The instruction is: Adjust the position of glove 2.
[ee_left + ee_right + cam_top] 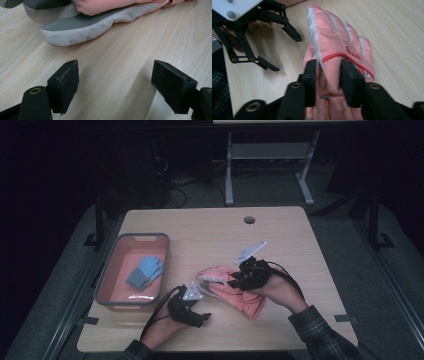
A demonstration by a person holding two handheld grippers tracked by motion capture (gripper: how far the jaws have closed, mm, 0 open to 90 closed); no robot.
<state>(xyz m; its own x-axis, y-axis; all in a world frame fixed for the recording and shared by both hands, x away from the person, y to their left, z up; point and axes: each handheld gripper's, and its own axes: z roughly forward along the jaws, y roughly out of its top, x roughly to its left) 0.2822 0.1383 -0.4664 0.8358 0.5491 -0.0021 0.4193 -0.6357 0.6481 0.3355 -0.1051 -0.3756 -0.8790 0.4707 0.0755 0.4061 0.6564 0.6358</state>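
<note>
High view: table (210,230) big, bin (131,270) far left with blue gloves (146,271) inside. Pink glove (235,287) lies mid-table between my hands, long axis running left-right, fingertips pointing at my left gripper (197,316). My right gripper (328,75) sits over wrist end, jaws narrow either side of a fold there, looks pinched. Left jaws spread wide, nothing between, glove fingertips just ahead. So left one nearer fingertips.

Dark room; pale wood table (280,227) lit from above, grey floor (350,240), white-legged desk frame (270,155) behind.
</note>
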